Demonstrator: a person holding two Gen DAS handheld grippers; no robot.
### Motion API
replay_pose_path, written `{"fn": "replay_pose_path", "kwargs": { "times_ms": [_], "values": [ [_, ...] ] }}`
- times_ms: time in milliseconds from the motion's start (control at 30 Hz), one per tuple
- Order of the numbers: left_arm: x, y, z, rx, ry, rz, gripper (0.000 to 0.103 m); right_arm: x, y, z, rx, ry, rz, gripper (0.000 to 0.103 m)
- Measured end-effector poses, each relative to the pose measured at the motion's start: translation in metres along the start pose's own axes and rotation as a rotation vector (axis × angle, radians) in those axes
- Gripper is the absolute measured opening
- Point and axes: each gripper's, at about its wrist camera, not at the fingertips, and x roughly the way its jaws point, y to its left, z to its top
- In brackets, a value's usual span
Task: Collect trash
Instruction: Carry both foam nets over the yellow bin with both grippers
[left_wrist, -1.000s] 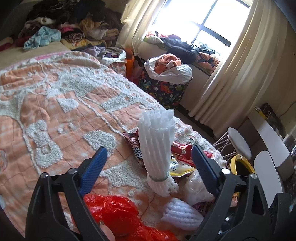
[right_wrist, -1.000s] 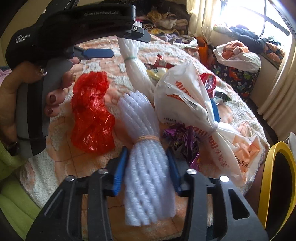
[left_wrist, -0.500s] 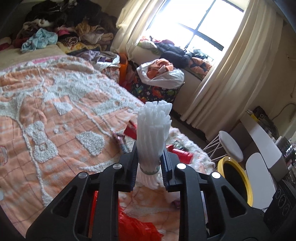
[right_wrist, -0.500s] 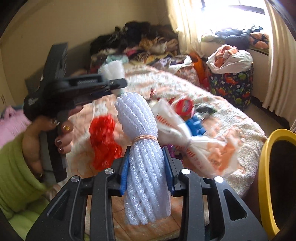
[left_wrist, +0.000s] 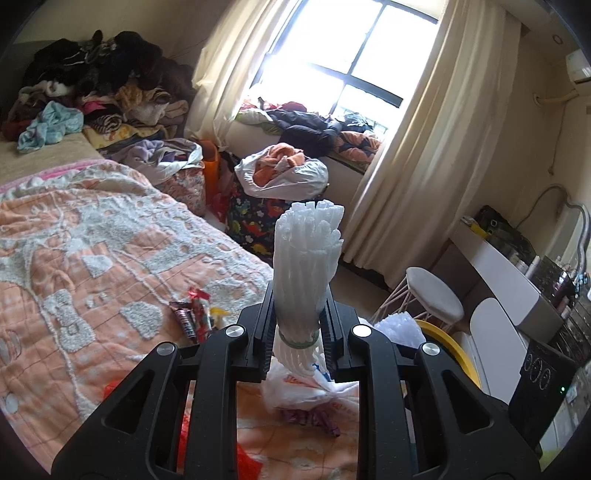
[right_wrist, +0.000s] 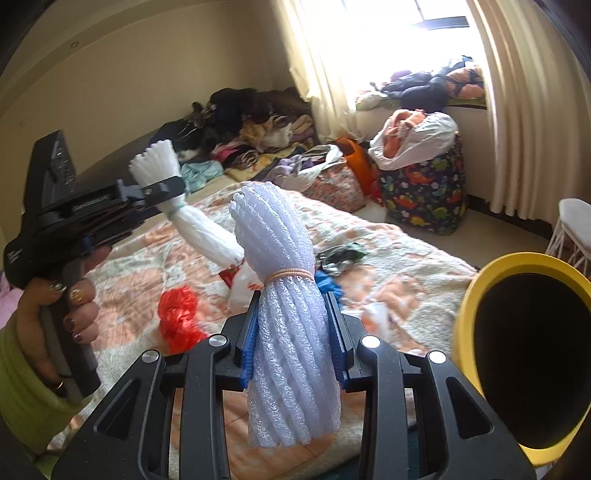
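On my left wrist view, the left gripper (left_wrist: 299, 334) has its fingers (left_wrist: 264, 332) clamped on a white foam bundle (left_wrist: 304, 266) tied with a green band, which stands upright above the bed (left_wrist: 74, 236). Below it on the bedspread lie candy wrappers (left_wrist: 194, 315), a white bag (left_wrist: 303, 387) and, lower left, a scrap of red bag (left_wrist: 110, 389). The yellow bin (left_wrist: 452, 349) shows its rim just to the right, beside a white stool (left_wrist: 436, 297). On my right wrist view, the right gripper (right_wrist: 293, 339) has its blue-padded fingers (right_wrist: 249, 343) closed tight on a second foam bundle (right_wrist: 288, 321), tied with an orange band and held upright over the bed (right_wrist: 406, 254). The bin (right_wrist: 465, 306) sits close on the right, its dark mouth facing me. At left I see my left hand (right_wrist: 62, 314) gripping the other gripper (right_wrist: 162, 190), its bundle (right_wrist: 199, 225) slanting down toward mine. The red bag (right_wrist: 177, 317) and white bag (right_wrist: 242, 286) lie on the bed between them.
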Motion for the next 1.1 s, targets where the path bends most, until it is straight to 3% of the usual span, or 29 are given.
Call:
{"fn": "replay_pose_path", "kwargs": {
  "times_ms": [1100],
  "values": [
    [0.054, -0.12, -0.043, 0.185, 0.136, -0.124, 0.016, -0.062, -0.112, -0.006, 0.268, -0.123, -0.189, 0.031]
  ]
}}
